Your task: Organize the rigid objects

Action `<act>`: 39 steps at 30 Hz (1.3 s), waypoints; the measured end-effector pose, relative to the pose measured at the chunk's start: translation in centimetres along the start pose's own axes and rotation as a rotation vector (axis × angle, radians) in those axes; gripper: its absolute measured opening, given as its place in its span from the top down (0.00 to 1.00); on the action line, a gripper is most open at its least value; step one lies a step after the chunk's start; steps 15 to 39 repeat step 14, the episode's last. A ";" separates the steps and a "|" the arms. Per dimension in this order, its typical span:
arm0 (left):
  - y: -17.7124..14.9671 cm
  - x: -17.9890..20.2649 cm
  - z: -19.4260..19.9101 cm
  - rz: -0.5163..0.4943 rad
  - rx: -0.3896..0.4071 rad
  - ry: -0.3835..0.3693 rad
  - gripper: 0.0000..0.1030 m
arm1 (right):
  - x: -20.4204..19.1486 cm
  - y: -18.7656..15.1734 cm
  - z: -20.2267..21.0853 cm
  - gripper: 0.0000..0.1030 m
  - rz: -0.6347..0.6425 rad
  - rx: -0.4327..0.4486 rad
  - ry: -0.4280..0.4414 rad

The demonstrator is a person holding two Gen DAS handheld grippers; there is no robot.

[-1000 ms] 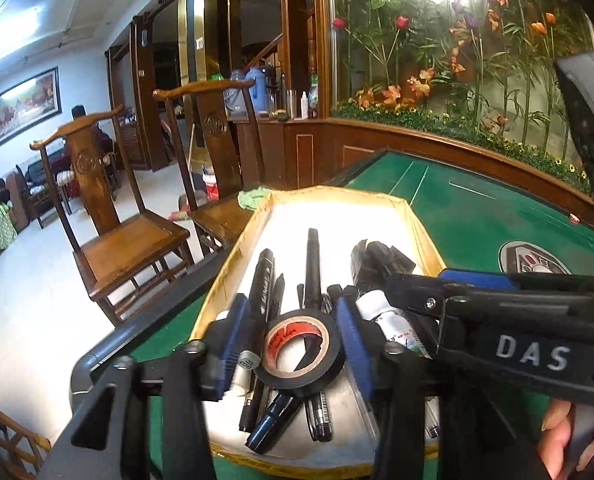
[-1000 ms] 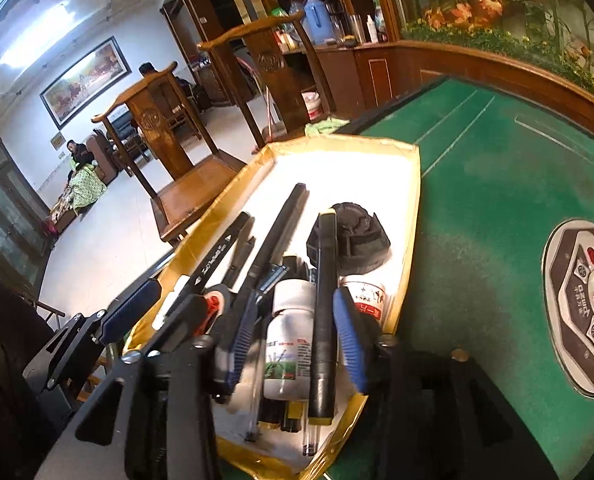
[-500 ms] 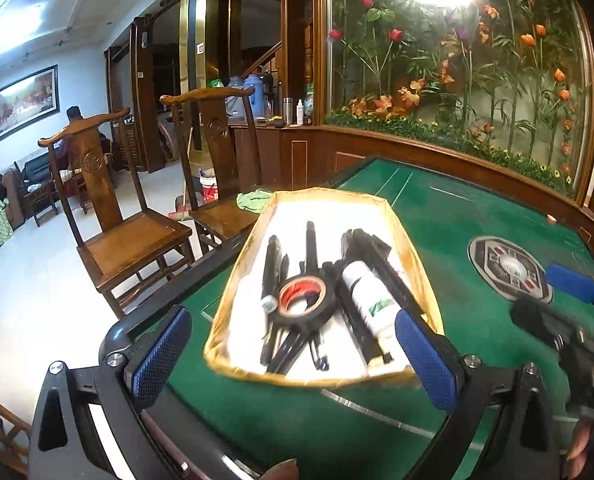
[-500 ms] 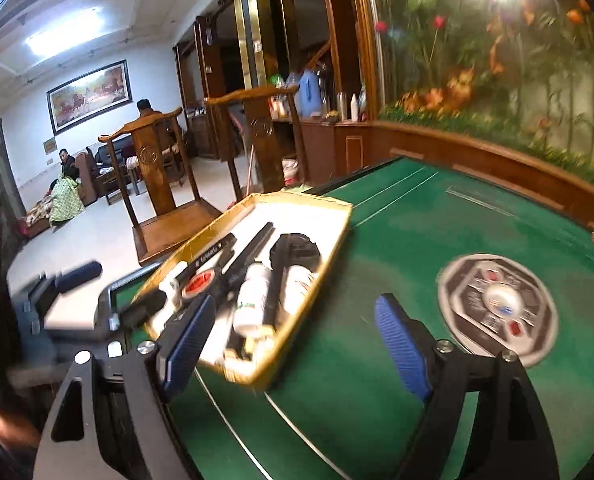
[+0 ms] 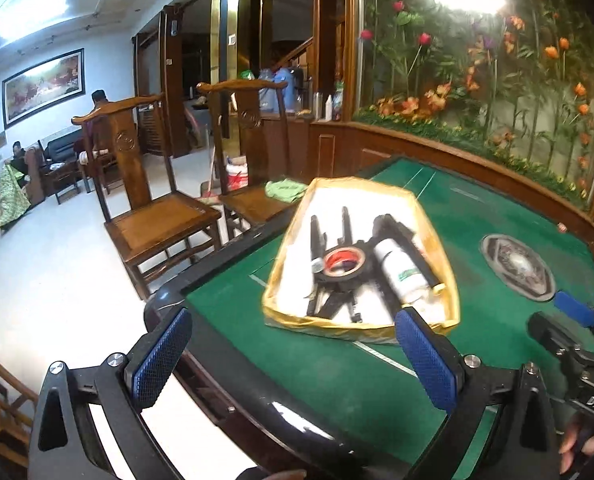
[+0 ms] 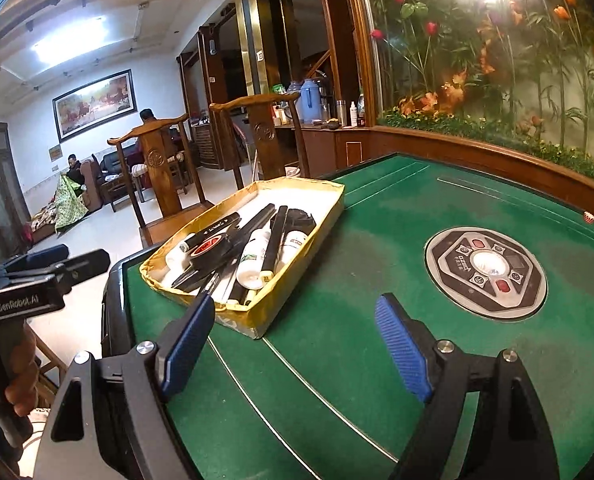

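Both tongs gaping wide, holding nothing | shallow yellow-rimmed cardboard tray (image 6: 329, 204) sitting on green felt table (image 6: 377, 360) | black markers (image 6: 275, 236) overlapping, hard to count.

Bare felt (image 6: 337, 360) lay open near and right; the tray (image 6: 297, 248) blocked far left, the panel (image 6: 485, 272) far right.

Left gripper (image 5: 293, 354): jaws wide apart, nothing between, pointing toward 12 o'clock, tilted downward. Right gripper (image 6: 297, 340): jaws apart, empty, at its 3 o'clock.
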State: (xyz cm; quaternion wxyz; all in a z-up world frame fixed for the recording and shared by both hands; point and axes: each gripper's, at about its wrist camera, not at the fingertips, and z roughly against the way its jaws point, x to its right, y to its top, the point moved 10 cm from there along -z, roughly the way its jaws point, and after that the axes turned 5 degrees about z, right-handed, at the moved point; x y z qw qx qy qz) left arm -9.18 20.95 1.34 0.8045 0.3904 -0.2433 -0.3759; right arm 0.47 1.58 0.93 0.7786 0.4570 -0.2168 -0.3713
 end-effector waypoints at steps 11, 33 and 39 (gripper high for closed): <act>0.1 -2.8 -0.9 0.003 -0.022 0.060 0.01 | -0.6 -0.6 -0.4 0.20 -0.004 -0.018 0.013; 0.0 -3.3 -1.1 0.008 -0.027 0.070 0.03 | -0.6 -0.6 -0.3 0.20 -0.004 -0.016 0.013; 0.0 -3.3 -1.1 0.008 -0.027 0.070 0.03 | -0.6 -0.6 -0.3 0.20 -0.004 -0.016 0.013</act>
